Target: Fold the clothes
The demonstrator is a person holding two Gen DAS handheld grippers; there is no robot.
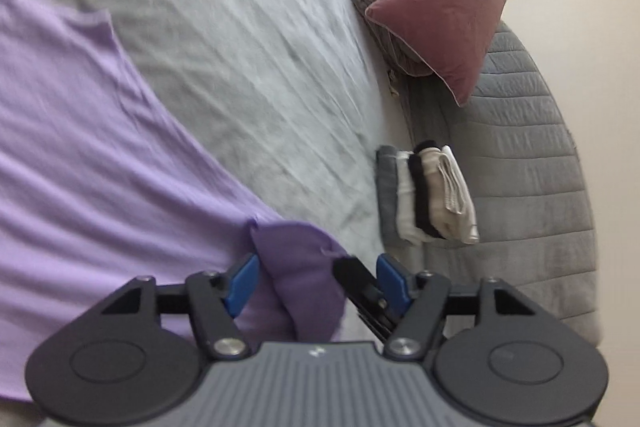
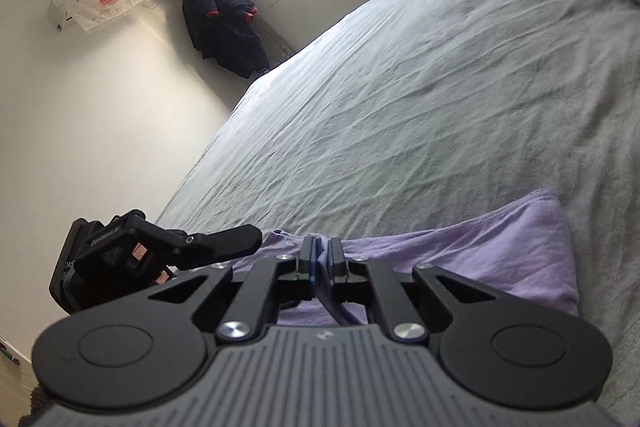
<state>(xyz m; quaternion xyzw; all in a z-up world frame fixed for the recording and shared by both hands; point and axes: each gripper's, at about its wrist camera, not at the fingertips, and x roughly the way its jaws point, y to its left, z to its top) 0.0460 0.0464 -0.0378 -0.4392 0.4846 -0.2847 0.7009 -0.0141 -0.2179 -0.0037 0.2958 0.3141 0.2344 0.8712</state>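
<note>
**Two claws at a lilac garment on a bed**

A lilac garment (image 1: 80, 155) lies spread on a bed (image 1: 240, 47) covered with a wrinkled pale grey sheet. The left claw (image 1: 316, 283) is spread wide, with a bunched corner of the garment sitting loose between its blue pads. The right claw (image 2: 319, 267) is clenched on an edge of the same cloth. Near the padded grey headboard (image 1: 520, 187), a small stack of folded clothes (image 1: 424, 195) rests on the bed, so some folding appears done. The lilac piece looks only partly folded, one side turned over; its final folds seem left.
</note>
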